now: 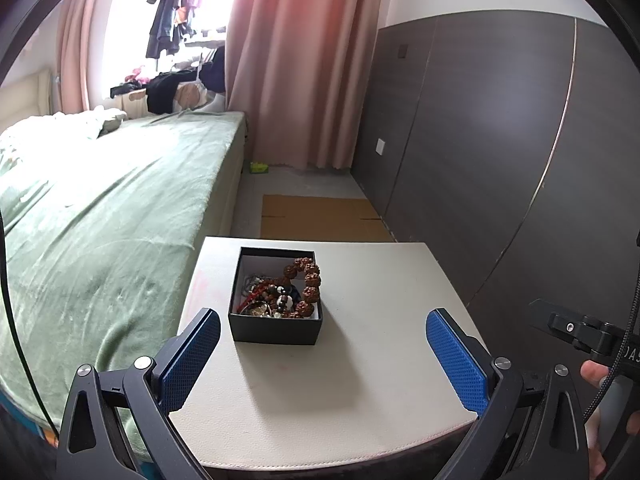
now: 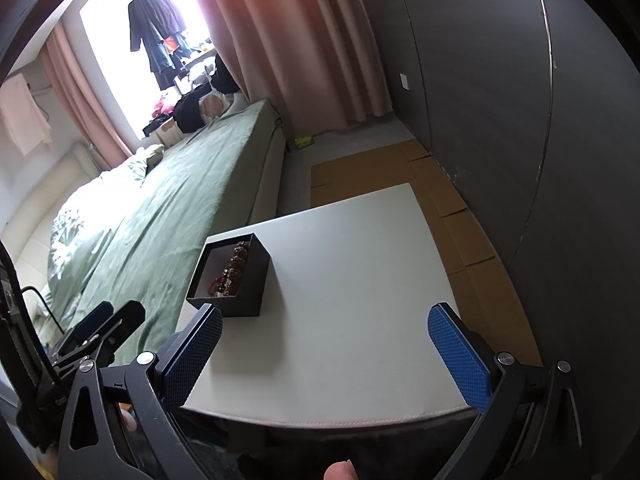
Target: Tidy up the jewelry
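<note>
Beside the green-covered bed [image 1: 100, 216] stands a pale bench [image 1: 360, 380], and on it sits the open black box [image 1: 276, 326] with the jewelry [image 1: 280, 292] heaped inside: a bracelet of big knobbly brown beads [image 1: 310, 280] curling along its right side, and smaller red and dark pieces tangled at the near-left.

All the jewelry I can see already lies in the box, and the bench around it is bare. That would fit pieces gathered in as well as a heap yet to be sorted out, so I judge no further.

My left tongs [image 1: 322, 354] are spread wide and hold nothing. The box lies straight ahead of them, a little left of centre between the blue pads, its near wall facing me squarely. My right tongs [image 2: 324, 354] are likewise spread and empty. From them the box [image 2: 244, 280] sits ahead and off to the left, just beyond the left pad [image 2: 192, 356], turned corner-on.

So the left is the better lined up: a straight push forward meets the box, while the right would have to swing across leftward. The bead bracelet's loop runs front to back along the right-hand wall.
</note>
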